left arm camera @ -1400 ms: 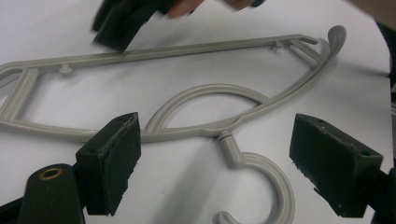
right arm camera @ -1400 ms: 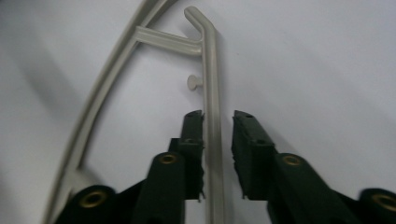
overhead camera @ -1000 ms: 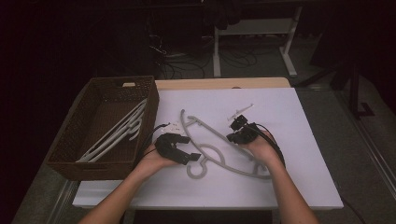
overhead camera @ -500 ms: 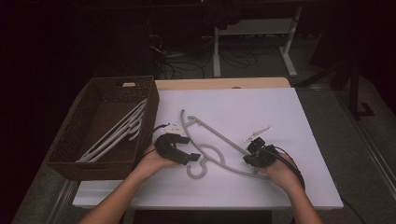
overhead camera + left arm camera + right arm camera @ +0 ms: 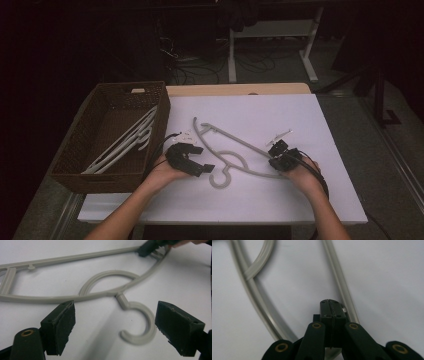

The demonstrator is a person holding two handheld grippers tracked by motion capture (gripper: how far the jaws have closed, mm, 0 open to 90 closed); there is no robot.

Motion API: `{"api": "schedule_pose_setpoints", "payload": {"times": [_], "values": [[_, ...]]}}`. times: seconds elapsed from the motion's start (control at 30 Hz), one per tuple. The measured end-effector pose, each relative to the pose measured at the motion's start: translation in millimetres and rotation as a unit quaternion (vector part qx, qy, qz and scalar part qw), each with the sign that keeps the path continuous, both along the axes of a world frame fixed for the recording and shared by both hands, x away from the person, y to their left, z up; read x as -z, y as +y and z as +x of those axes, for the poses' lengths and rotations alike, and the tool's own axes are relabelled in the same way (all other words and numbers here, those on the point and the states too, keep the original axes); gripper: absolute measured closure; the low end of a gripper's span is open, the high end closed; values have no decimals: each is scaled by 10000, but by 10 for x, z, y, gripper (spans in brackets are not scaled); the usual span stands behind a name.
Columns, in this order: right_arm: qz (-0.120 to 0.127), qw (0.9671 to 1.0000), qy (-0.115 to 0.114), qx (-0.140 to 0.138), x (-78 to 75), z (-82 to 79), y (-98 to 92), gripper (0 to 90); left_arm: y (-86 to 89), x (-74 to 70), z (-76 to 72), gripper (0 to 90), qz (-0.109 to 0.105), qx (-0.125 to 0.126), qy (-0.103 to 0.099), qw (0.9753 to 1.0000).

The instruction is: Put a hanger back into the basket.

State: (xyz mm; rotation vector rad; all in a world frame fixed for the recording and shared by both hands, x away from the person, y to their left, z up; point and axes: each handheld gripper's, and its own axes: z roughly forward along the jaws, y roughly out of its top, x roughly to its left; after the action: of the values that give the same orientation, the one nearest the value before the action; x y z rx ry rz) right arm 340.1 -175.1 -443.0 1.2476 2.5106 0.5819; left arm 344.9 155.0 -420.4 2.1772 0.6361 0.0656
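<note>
Your right tongs (image 5: 331,308) are sitting closed at the hanger (image 5: 235,150) corner, grip unclear — left tongs (image 5: 113,327) gaping wide around its hook; close squarely before lifting.

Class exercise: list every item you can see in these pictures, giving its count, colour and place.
Table: one, white top, centre.
Basket: one, brown wicker, on the table's left edge.
Hangers in basket: at least two, white, lying inside it.
Grey hanger: one, flat on the table between the grippers.
Left gripper: black, open, beside the hanger's hook.
Right gripper: black, jaws together at the hanger's right end.
</note>
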Motion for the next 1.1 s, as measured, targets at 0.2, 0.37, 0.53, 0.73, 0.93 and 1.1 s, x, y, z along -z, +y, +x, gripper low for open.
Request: {"api": "schedule_pose_setpoints", "payload": {"times": [0.2,0.37,0.53,0.73,0.93,1.1], "values": [[8,9992,-81,388,10,306,-185,895,1,2,2,170,-1,5,-4,10000],[266,9975,-111,646,30,500,-320,894,3,-2,-1,170,5,8,-2,10000],[725,9953,-338,552,-76,445,-292,860,-3,9,1,170,30,8,8,10000],[1455,9883,-323,-319,-158,363,110,835,-10,9,-1,170,45,36,2,10000],[1551,9853,-286,-651,-135,445,536,894,-7,8,-2,170,36,38,-6,10000],[1379,9872,-301,-738,5,563,832,895,-1,1,-9,170,28,42,-3,10000]]}}
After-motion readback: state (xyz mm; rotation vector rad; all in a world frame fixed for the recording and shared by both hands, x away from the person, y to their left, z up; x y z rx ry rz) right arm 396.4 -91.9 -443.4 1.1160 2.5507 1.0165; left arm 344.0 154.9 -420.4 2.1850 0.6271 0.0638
